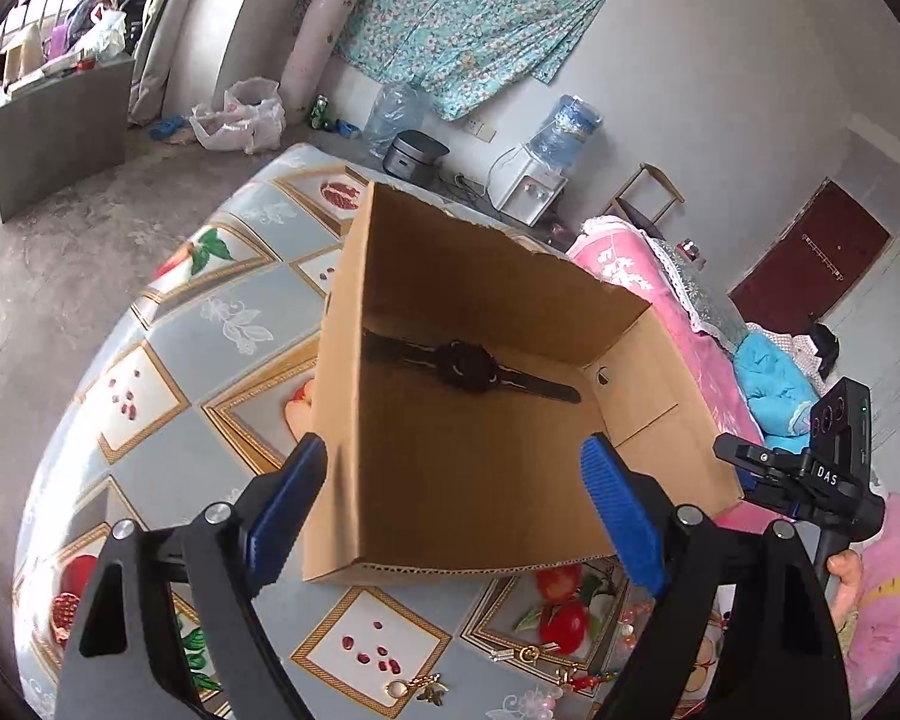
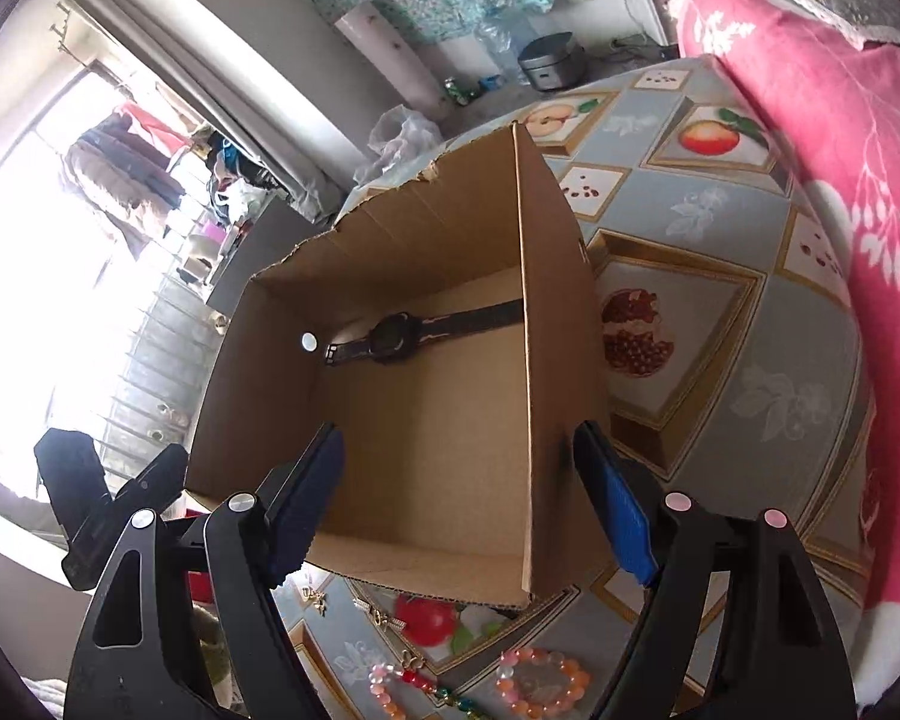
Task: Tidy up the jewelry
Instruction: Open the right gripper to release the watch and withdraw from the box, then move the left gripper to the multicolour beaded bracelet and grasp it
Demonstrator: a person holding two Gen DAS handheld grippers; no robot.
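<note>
Left wrist view: both tools [image 1: 453,480] [image 2: 459,486] gape wide above the box [image 1: 486,468] rim.

Fruit-print table [image 1: 234,324] bears cardboard box [image 1: 486,480], bracelets [image 2: 540,684], perhaps brooches [image 1: 417,687].

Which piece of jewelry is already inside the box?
Only the black watch, lying flat on the floor of the cardboard box. The bead bracelets and small gold pins lie outside on the tablecloth.
</note>
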